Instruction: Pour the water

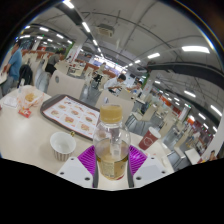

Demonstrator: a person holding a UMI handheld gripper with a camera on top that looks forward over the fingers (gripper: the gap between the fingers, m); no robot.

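One unlabelled bottle (111, 145) between tongs (111, 160)

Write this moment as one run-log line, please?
task: pour water | gripper: shut on bottle | bottle: upright, held between the jaws | paper cup: on table, beside bottle | pour: not yet begun

A clear, glossy plastic bottle (111, 145) with pale liquid inside. Left of the bottle, a ribbed paper cup (63, 146) on a smooth, matt white table (25, 135).

White table (25, 135), tray with printed liner (70, 115), red packet (148, 138), seated people beyond (20, 65), ceiling strip lights (196, 48)
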